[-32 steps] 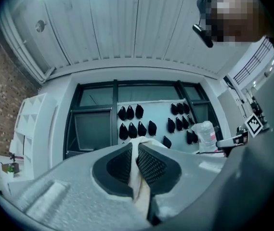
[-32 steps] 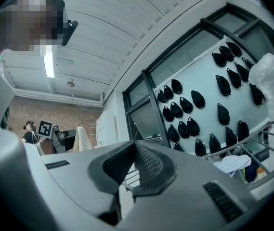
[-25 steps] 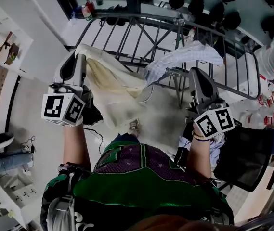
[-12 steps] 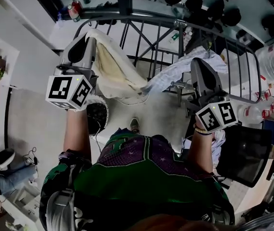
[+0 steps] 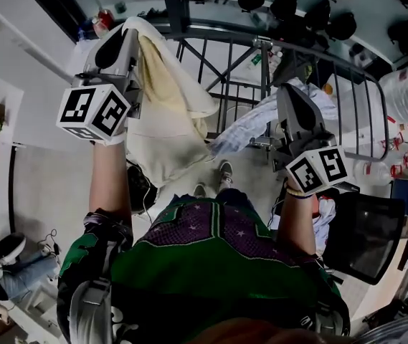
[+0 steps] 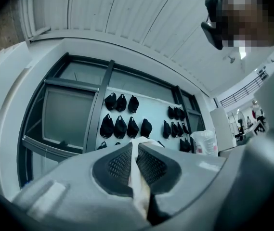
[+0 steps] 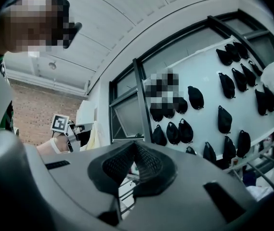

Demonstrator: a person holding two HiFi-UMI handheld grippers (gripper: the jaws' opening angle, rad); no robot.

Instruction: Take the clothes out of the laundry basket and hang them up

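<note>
Fingers of the left gripper pinch a cream cloth (beside the drying rack). Right gripper fingers meet, empty.

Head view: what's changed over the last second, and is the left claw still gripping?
The left claw carried the cream cloth forward, toward the rack. The cloth now hangs from the claw instead of trailing toward the blue shirt. The right claw moved forward too. Unchanged: both claws are shut, the left one on the cloth, and the shirt lies on the rack.
</note>
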